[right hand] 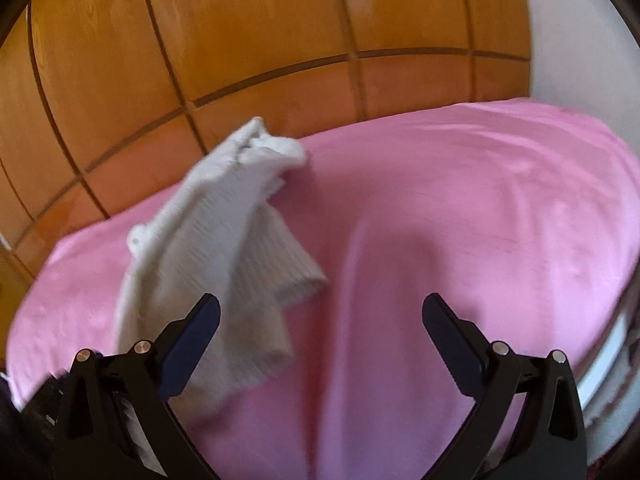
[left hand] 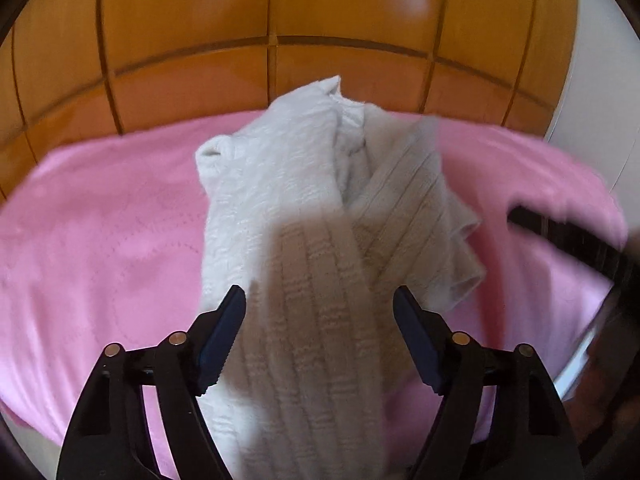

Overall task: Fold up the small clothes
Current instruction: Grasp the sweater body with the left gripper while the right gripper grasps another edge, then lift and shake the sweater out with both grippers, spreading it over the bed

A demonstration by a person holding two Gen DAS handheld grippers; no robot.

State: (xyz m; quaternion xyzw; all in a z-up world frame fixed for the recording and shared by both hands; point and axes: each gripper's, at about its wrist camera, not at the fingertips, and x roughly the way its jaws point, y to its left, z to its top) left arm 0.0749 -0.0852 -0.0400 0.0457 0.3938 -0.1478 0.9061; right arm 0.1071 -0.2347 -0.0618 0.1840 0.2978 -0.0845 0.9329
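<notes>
Garment (left hand: 296, 216) lies lengthwise, running away from camera.

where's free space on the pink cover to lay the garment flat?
Free: the wide stretch of pink cover right of the white garment, out to the white wall; also a strip left of it, bounded by the wooden panel. Crowded: the middle, under the left gripper.

On my feeds, non-task items: pink cover (left hand: 100, 240), soft fabric with faint stitched dotted lines, spread smooth across the bed from side to side; orange-brown wooden panelling (left hand: 180, 12), glossy, split by dark grooves into rectangles, rising directly behind the cover's far edge; white wall (right hand: 568, 32), plain, to the right of the panelling, meeting the cover's right corner
</notes>
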